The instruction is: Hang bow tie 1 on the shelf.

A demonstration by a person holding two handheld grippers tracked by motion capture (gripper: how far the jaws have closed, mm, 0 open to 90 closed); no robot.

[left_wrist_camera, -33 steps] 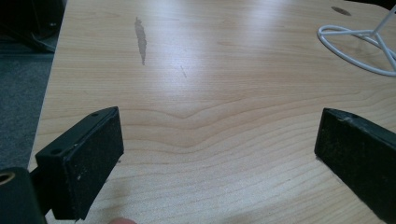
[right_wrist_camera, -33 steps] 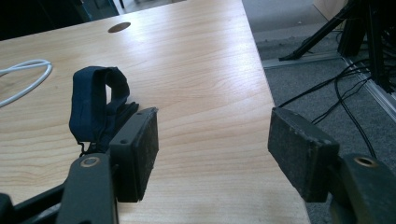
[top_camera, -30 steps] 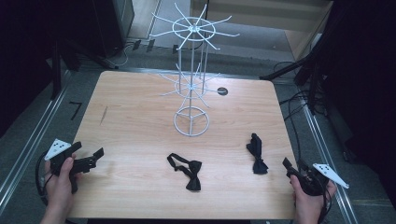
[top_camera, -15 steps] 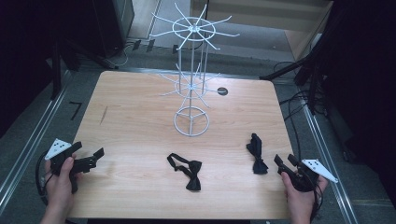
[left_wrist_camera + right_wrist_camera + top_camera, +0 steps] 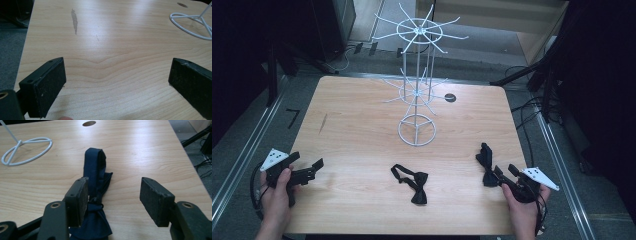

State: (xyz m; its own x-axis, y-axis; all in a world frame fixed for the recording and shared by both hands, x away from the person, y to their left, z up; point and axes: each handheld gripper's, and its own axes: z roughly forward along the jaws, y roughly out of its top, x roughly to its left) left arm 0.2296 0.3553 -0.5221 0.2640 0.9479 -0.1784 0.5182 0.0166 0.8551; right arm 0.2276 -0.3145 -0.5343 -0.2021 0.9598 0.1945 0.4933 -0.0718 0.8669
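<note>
A dark navy bow tie lies near the table's right front. My right gripper is right at its near end. In the right gripper view, the navy bow tie runs along the left jaw and partly into the gap. The right gripper is open; its jaws have just been closing a little and the pads do not press the cloth. A black bow tie lies at the front middle. My left gripper rests at the front left; in its own view the left gripper is open over bare wood.
A white wire display stand with hooked arms rises at the middle back of the wooden table; its base ring sits flat on the wood. A dark round hole lies behind it. Cables and metal rails flank the table.
My right gripper has moved left, from the table's right edge up to the navy bow tie. The left gripper and both bow ties have stayed in place.
</note>
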